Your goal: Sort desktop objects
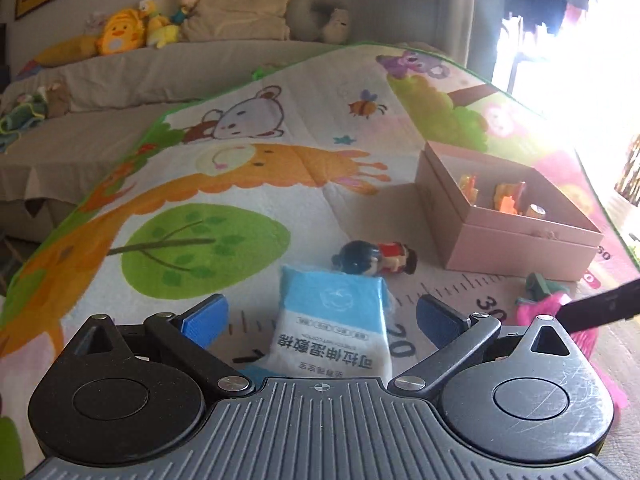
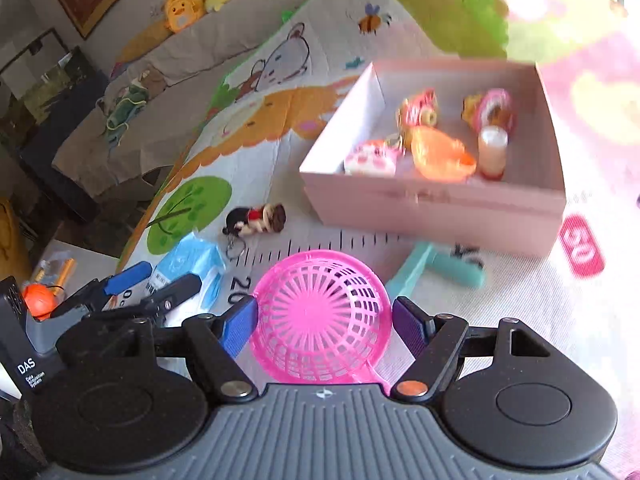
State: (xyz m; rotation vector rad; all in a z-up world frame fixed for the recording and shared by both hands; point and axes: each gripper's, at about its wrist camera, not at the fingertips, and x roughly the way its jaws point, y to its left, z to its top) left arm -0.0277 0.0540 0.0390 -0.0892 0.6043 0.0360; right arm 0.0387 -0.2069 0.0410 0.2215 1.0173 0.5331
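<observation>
While both hand-held grippers are hanging over the cartoon play mat (image 1: 248,184), the scene is reading as follows:

Left hand-held gripper (image 1: 320,318): its blue pads are standing spread wide, with the blue-and-white wipes packet (image 1: 334,320) lying on the mat between them; neither pad is touching the packet.

Right hand-held gripper (image 2: 325,324): its jaws are standing wide around the pink plastic basket (image 2: 320,316). The left pad is sitting just against the basket's rim, while a thin gap seems to be showing at the right pad, so I cannot tell whether it is actually pinching the basket.

Pink basket: it is lying tipped, with its open mouth facing the camera, just in front of the box.

Pink cardboard box (image 2: 432,208): it is sitting open on the mat and is holding small toys, an orange bowl (image 2: 442,154) and a small pale bottle (image 2: 493,148) standing upright.

Doll keychain (image 2: 256,220): it is lying on its side on the mat, between the wipes packet and the box, touching neither.

Teal plastic piece (image 2: 436,270): it is lying on the mat just in front of the box wall, beyond the basket.

Background: plush toys (image 1: 132,28) are sitting in a row along the sofa behind the mat.
</observation>
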